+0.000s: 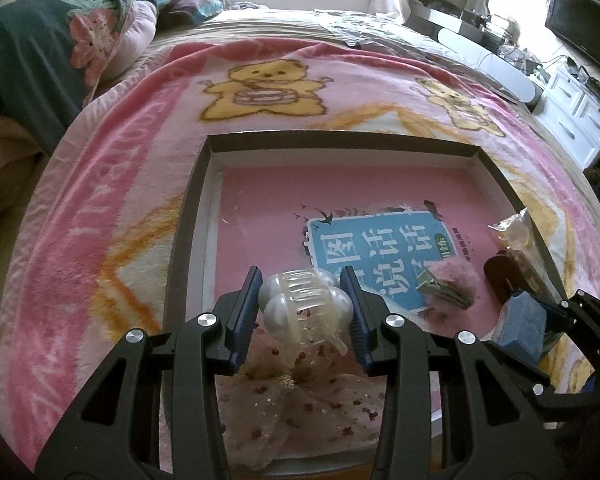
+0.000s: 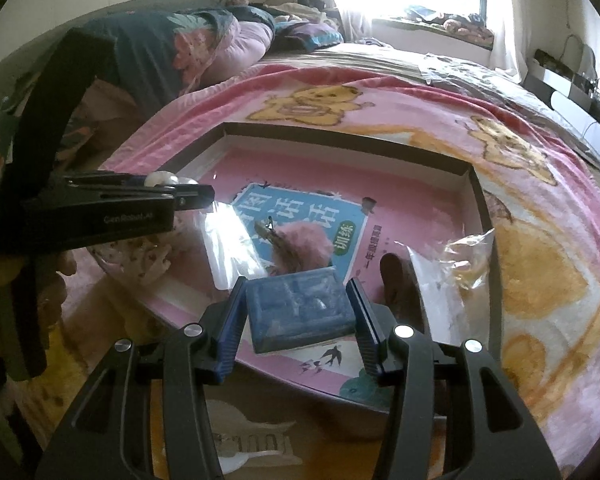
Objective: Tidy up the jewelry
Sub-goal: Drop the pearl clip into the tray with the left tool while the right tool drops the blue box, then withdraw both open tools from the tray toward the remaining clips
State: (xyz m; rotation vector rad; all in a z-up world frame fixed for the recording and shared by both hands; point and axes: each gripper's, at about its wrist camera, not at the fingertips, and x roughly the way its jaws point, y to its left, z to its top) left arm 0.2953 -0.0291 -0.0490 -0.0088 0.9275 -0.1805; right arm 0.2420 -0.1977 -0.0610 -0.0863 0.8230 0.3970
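Note:
My left gripper [image 1: 305, 304] is shut on a pearl hair claw clip [image 1: 304, 306] and holds it above the near part of a shallow dark-rimmed box [image 1: 188, 208] lying on the bed. The clip's pearls also show in the right wrist view [image 2: 162, 179]. My right gripper [image 2: 300, 312] is shut on a small blue jewelry box [image 2: 300, 308], held over the box's near right part; it also shows in the left wrist view [image 1: 520, 322]. A pink fluffy hair clip [image 2: 300, 240] lies on a pink book [image 1: 280, 200] inside the box.
A sheer spotted bow [image 1: 300, 400] lies under the left gripper. A brown hair clip [image 1: 504, 280] and a crinkled plastic bag [image 2: 468, 260] sit at the box's right side. A pink bear blanket [image 1: 140, 140] covers the bed. A white dresser [image 1: 580, 120] stands at right.

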